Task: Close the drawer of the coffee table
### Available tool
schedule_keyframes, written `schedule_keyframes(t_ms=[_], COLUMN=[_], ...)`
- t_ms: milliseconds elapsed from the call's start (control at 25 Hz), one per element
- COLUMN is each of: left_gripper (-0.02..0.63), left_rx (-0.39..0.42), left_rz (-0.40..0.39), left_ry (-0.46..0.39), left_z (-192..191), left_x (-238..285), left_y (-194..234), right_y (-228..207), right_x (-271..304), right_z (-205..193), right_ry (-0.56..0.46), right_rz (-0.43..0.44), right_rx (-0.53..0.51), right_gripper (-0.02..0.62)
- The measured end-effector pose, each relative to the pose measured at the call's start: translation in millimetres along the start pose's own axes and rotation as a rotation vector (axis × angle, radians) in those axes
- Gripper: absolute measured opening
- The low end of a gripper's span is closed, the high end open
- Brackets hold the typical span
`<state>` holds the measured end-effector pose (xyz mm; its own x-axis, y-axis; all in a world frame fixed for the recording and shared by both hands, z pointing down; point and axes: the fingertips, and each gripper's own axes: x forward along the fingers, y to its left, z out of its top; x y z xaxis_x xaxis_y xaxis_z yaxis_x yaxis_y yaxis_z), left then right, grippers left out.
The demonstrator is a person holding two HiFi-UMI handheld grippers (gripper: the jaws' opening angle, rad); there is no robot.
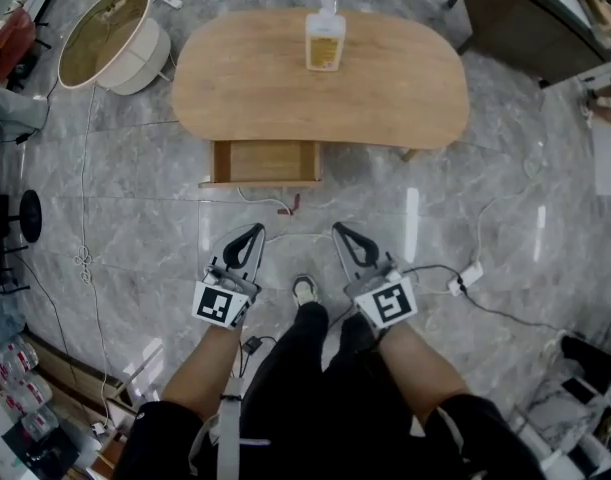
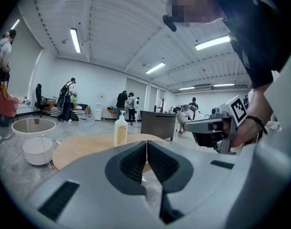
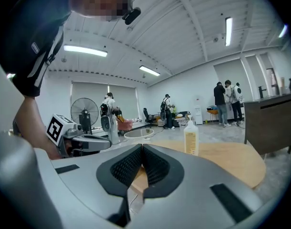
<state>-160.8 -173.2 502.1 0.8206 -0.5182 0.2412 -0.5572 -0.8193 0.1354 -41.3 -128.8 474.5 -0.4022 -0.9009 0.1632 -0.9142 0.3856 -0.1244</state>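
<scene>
Drawer point(image 1: 265, 163) wide open mid-frame, not pushed yet; left gripper point(image 1: 251, 234) and right gripper point(image 1: 342, 233) lower down, jaws closed on nothing.

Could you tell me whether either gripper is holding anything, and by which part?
Nothing is held: the left gripper and right gripper are both shut, empty.

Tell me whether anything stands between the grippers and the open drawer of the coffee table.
Nothing visible does. Only floor separates the left gripper and the right gripper from the open drawer. A thin cable lies on the floor below the drawer's front, probably too low to block. The drawer looks empty.
</scene>
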Motion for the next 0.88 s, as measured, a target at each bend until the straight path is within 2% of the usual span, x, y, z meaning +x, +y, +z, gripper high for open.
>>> schedule_keyframes(t_ms=[200, 360, 480, 640, 760, 880], left_gripper=[0.008, 0.008, 0.008, 0.008, 0.008, 0.008], left_rx=[0.061, 0.098, 0.132, 0.115, 0.103, 0.091], left_rz=[0.031, 0.048, 0.084, 0.106, 0.084, 0.067], left_ry=[0.053, 0.081, 0.073, 0.051, 0.049, 0.049], left_z=[0, 3, 15, 25, 28, 28], left_x=[-7, 0, 2, 14, 25, 21], left_y=[9, -5, -18, -39, -57, -63], right_y=[-28, -64, -72, -68, -69, -56], right_x=[-21, -47, -70, -95, -105, -101], right_z=[9, 7, 12, 28, 33, 29], right_ry=[-0.005, 0.001, -0.020, -0.058, -0.079, -0.053], right_rz=[-0.009, -0.042, -0.047, -0.019, -0.045, -0.029], right_rx=[-0.022, -0.017, 0.002, 0.034, 0.088, 0.090], right_gripper=[0.012, 0.012, 0.012, 0.012, 0.012, 0.012])
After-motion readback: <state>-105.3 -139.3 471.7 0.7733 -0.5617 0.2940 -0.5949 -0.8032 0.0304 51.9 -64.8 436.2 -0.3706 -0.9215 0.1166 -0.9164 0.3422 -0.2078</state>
